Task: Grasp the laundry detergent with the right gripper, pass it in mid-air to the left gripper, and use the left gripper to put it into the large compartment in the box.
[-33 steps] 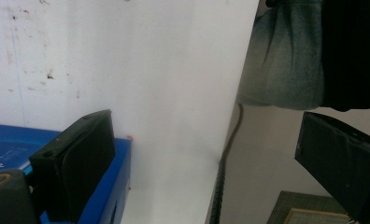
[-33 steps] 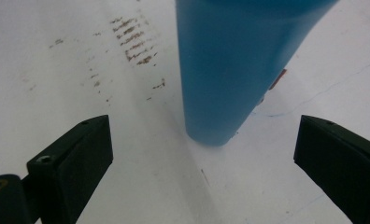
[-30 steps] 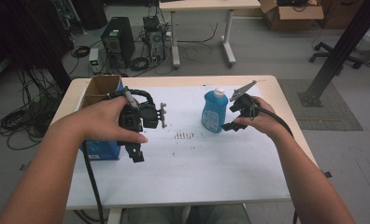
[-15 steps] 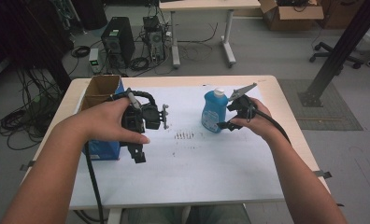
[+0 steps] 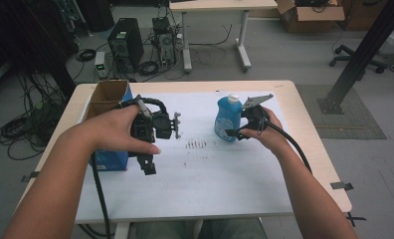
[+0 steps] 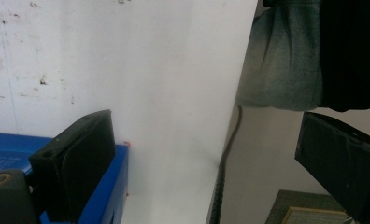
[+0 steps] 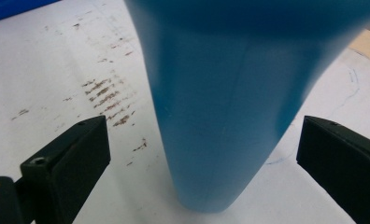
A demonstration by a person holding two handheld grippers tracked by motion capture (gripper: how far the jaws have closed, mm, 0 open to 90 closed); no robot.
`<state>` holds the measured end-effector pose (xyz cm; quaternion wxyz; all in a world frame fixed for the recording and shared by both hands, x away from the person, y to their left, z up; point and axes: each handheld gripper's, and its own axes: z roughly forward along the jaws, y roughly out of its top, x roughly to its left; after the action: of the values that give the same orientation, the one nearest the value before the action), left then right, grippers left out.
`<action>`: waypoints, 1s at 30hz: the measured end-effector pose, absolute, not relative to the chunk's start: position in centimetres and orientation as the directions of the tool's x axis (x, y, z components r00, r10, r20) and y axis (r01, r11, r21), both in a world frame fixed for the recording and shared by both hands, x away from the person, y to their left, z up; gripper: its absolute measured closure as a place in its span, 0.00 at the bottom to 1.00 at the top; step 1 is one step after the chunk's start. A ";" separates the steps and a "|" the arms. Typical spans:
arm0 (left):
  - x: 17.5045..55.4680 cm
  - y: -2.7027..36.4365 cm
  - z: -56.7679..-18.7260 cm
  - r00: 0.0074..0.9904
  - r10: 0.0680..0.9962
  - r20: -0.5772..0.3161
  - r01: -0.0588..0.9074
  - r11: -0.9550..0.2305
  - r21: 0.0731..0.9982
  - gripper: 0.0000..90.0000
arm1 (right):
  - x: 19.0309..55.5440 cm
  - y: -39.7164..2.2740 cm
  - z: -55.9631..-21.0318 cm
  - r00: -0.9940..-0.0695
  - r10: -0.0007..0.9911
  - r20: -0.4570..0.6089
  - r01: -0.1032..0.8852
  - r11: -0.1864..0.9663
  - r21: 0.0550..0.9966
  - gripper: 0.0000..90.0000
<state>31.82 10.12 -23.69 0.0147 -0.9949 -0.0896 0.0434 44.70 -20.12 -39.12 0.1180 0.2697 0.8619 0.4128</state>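
Reaching: right tool, jaws spread wide either side of upright blue bottle, not touching.
Idling: left tool, jaws apart, above desk.

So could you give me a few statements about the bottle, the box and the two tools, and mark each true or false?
1. The blue bottle stands upright on the table. True.
2. The right tool is shut on the bottle. False: its jaws are open, one on each side of the bottle, apart from it.
3. The bottle has a white cap. True.
4. The left tool holds the blue box. False: it is open, with one jaw above the box's edge.
5. The open cardboard box sits at the table's right end. False: it is at the left end.
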 end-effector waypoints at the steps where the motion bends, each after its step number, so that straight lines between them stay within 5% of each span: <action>1: 31.8 10.1 -23.7 0.980 0.180 -0.084 0.178 -0.983 -0.038 0.06 | 44.7 -20.1 -39.1 -0.827 0.562 0.019 0.367 0.514 0.775 0.03; 30: 31.8 9.8 -24.0 0.980 0.177 -0.091 0.174 -0.984 -0.039 0.06 | 44.3 -19.4 -41.2 -0.762 0.647 0.021 0.345 0.378 0.859 0.01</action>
<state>31.84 9.80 -24.04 0.0154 -0.9949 -0.0880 0.0471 44.27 -19.45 -41.16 0.1615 0.3045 0.8143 0.4670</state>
